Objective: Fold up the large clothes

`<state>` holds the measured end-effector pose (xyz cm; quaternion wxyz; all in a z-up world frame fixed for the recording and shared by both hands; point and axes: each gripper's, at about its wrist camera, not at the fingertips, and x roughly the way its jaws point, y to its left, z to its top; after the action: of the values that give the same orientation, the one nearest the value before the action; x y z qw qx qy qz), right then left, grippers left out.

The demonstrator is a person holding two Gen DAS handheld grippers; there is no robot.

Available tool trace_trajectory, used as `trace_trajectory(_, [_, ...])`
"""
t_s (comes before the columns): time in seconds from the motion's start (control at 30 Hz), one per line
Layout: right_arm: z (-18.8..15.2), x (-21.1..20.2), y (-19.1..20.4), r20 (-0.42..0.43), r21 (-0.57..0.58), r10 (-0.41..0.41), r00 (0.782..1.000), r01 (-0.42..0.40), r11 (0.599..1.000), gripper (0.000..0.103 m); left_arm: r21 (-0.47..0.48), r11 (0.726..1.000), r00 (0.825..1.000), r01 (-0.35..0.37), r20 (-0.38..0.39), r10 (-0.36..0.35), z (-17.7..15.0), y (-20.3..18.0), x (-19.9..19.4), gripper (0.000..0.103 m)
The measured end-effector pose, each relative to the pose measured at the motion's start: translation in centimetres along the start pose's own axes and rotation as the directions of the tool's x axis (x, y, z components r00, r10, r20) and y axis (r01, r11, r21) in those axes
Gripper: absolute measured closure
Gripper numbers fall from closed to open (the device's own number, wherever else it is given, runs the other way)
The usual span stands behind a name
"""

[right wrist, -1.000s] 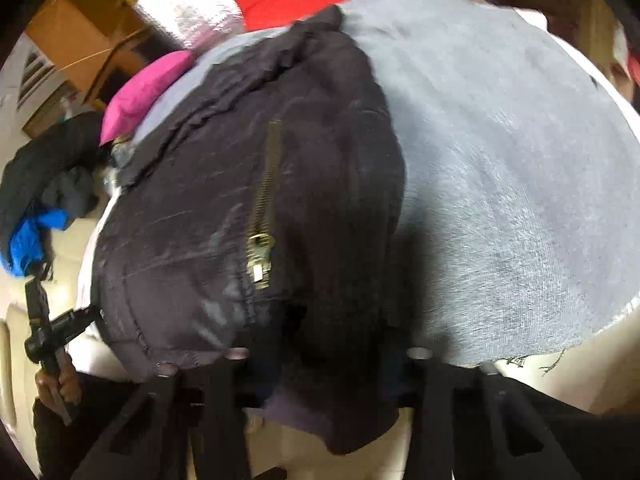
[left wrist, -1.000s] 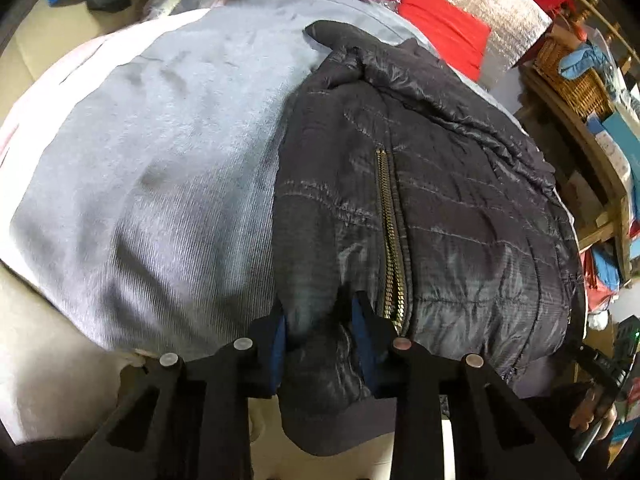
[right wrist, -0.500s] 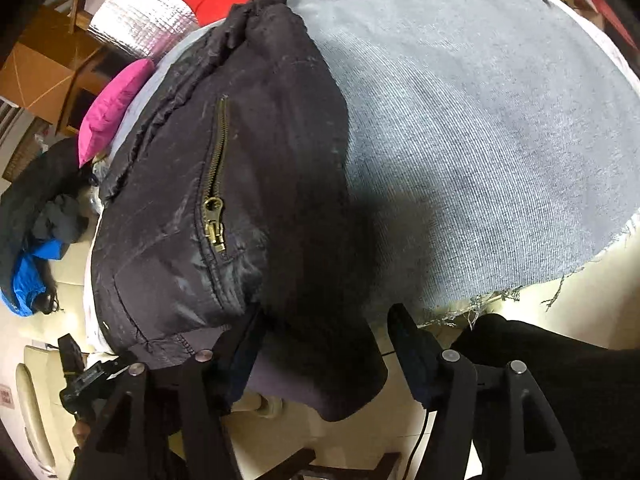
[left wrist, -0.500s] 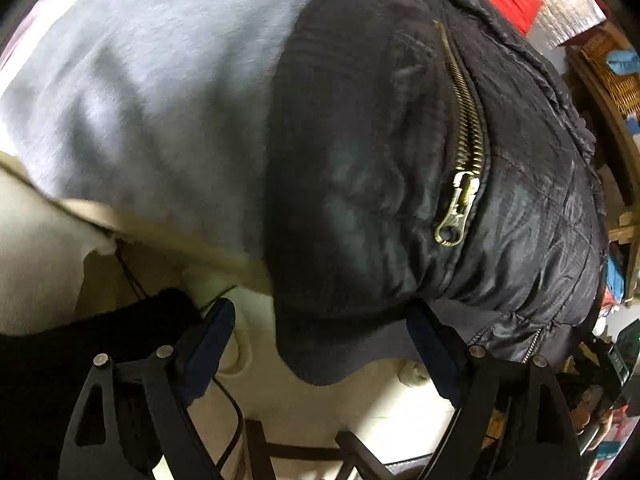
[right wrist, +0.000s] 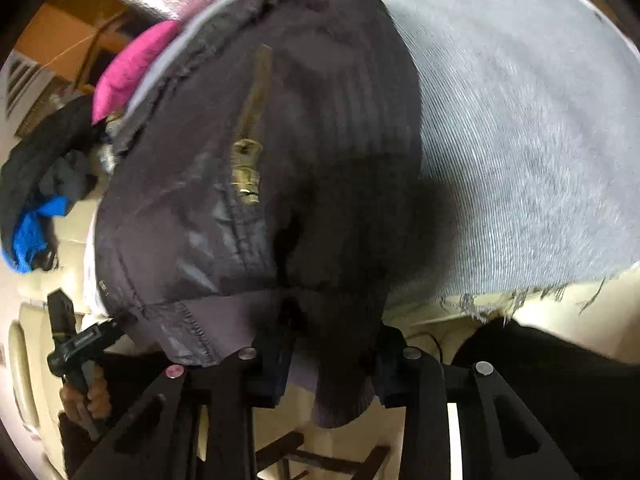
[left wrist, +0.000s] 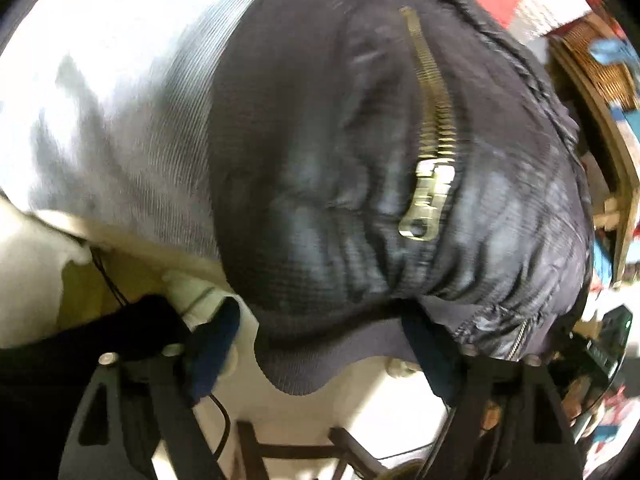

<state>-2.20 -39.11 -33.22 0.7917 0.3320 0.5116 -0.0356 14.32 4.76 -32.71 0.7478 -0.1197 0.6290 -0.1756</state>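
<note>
Left gripper (left wrist: 320,356): jaws spread wide, gripping nothing. The ribbed cuff (left wrist: 316,364) of the black quilted jacket (left wrist: 320,160) hangs between the two pads, over the edge of the surface; no clear contact on the left pad, right pad at or behind the hem, contact uncertain.

Right gripper (right wrist: 332,364): jaws partly apart, straddling the dark cuff end in its own view. Pads partly hidden by cloth, so cannot tell whether they pinch it.

Jacket lies on the grey ribbed cloth (right wrist: 520,140) covering the surface, long axis running straight away from both grippers, brass zipper (left wrist: 432,132) along that axis. Near hem is directly ahead of both grippers. Left gripper (right wrist: 64,344) appears at the lower left of the right view, so the two stand side by side at the hem.

Judgement: next move depends on re-gripping the near hem, both arms about equally near.
</note>
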Motion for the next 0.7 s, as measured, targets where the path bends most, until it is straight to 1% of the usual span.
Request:
trace_trajectory(0.03, [0.1, 0.3, 0.0, -0.009, 0.002, 0.014, 1.000, -0.014, 1.000, 0.038, -0.014, 1.000, 1.000, 0.017, -0.011, -0.018, 0.1, 0.3, 0.3, 0.019])
trace_trajectory(0.07, [0.0, 0.6, 0.2, -0.009, -0.012, 0.006, 1.000, -0.006, 1.000, 0.038, -0.023, 0.999, 0.999, 0.036, -0.020, -0.037, 0.2, 0.4, 0.6, 0.019])
trace_trajectory(0.1, [-0.1, 0.8, 0.5, -0.013, -0.031, -0.005, 1.000, 0.005, 1.000, 0.039, -0.021, 0.999, 0.999, 0.045, -0.019, -0.046, 0.2, 0.5, 0.6, 0.022])
trace_trajectory(0.13, [-0.3, 0.9, 0.9, -0.015, -0.052, -0.016, 1.000, 0.015, 0.999, 0.044, -0.014, 0.998, 0.998, 0.058, -0.016, -0.058, 0.2, 0.4, 0.5, 0.034])
trace_trajectory(0.17, [-0.6, 0.8, 1.4, -0.017, -0.079, -0.013, 1.000, 0.012, 0.997, 0.067, -0.002, 0.997, 0.997, 0.082, -0.017, -0.082, 0.1, 0.2, 0.3, 0.042])
trace_trajectory(0.2, [-0.7, 0.5, 1.8, -0.015, -0.108, 0.001, 1.000, -0.003, 0.994, 0.078, 0.022, 0.996, 0.997, 0.081, -0.018, -0.080, -0.1, -0.1, 0.1, 0.053])
trace_trajectory(0.23, [-0.9, 0.0, 2.3, -0.001, -0.131, 0.003, 1.000, -0.003, 0.991, 0.082, 0.047, 0.997, 0.998, 0.062, -0.015, -0.061, -0.3, -0.4, -0.1, 0.064])
trace_trajectory(0.27, [-1.1, -0.7, 3.0, 0.017, -0.162, -0.003, 1.000, 0.006, 0.987, 0.084, 0.068, 0.997, 0.999, 0.047, -0.016, -0.046, -0.5, -0.7, -0.3, 0.071])
trace_trajectory(0.3, [-1.1, -1.3, 3.4, 0.031, -0.176, 0.003, 1.000, 0.002, 0.984, 0.084, 0.080, 0.996, 0.999, 0.047, -0.018, -0.046, -0.8, -1.0, -0.6, 0.081])
trace_trajectory(0.33, [-1.3, -2.0, 3.7, 0.044, -0.185, 0.017, 0.999, -0.008, 0.983, 0.084, 0.087, 0.994, 0.997, 0.073, -0.017, -0.072, -0.9, -1.1, -1.4, 0.086])
trace_trajectory(0.4, [-1.3, -3.9, 4.3, 0.072, -0.207, 0.054, 0.996, -0.038, 0.978, 0.085, 0.099, 0.984, 0.989, 0.150, -0.012, -0.149, -0.9, -1.3, -3.2, 0.087])
trace_trajectory(0.47, [-0.9, -5.8, 5.0, 0.100, -0.229, 0.099, 0.990, -0.074, 0.971, 0.085, 0.115, 0.968, 0.974, 0.224, -0.002, -0.226, -0.7, -1.7, -5.0, 0.087])
trace_trajectory(0.5, [-0.6, -6.9, 5.4, 0.121, -0.243, 0.120, 0.985, -0.088, 0.966, 0.085, 0.125, 0.961, 0.968, 0.249, 0.004, -0.251, -0.1, -1.7, -5.7, 0.087])
trace_trajectory(0.53, [-0.2, -7.8, 5.8, 0.142, -0.256, 0.133, 0.981, -0.094, 0.962, 0.085, 0.140, 0.950, 0.958, 0.281, 0.020, -0.286, 0.3, -2.0, -7.2, 0.087])
trace_trajectory(0.63, [1.6, -10.3, 7.5, 0.219, -0.301, 0.178, 0.959, -0.107, 0.948, 0.086, 0.168, 0.927, 0.934, 0.336, 0.063, -0.350, 1.6, -2.4, -9.9, 0.087])
trace_trajectory(0.7, [2.8, -11.2, 8.8, 0.261, -0.326, 0.203, 0.944, -0.112, 0.939, 0.086, 0.196, 0.914, 0.920, 0.355, 0.101, -0.379, 3.3, -2.9, -11.9, 0.087])
